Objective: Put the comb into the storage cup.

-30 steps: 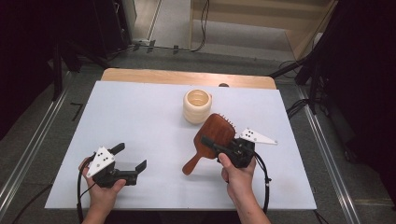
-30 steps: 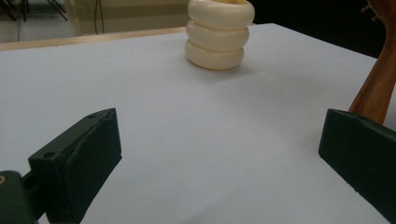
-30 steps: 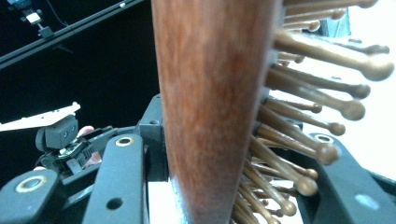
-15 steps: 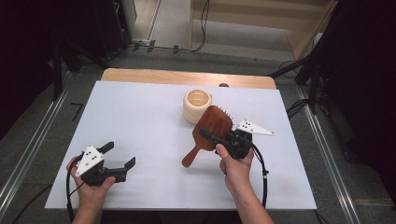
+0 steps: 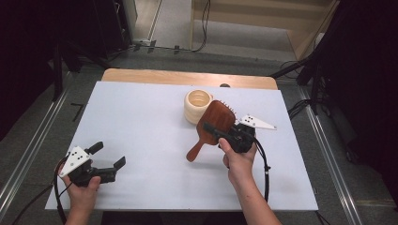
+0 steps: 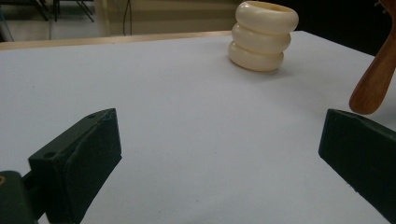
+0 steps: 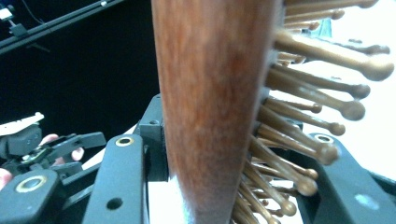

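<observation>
Reddish-brown oval wooden paddle hairbrush (image 5: 217, 121): glossy, streaked grain; bristles lighter tan, ball-tipped.
Cream ribbed round plastic cup (image 5: 197, 106): uniform ivory, three stacked rings, no pattern.
White rectangular desk top (image 5: 141, 122): plain matte white; far edge shows light wood strip.
Black two-jaw right gripper (image 5: 220, 135): black body, white three-cornered plate with black dots, brass-coloured screw rings.
Black two-jaw left gripper (image 5: 107, 161): black jaws, white three-cornered plate with dark dots.
Floor around desk: grey.
</observation>
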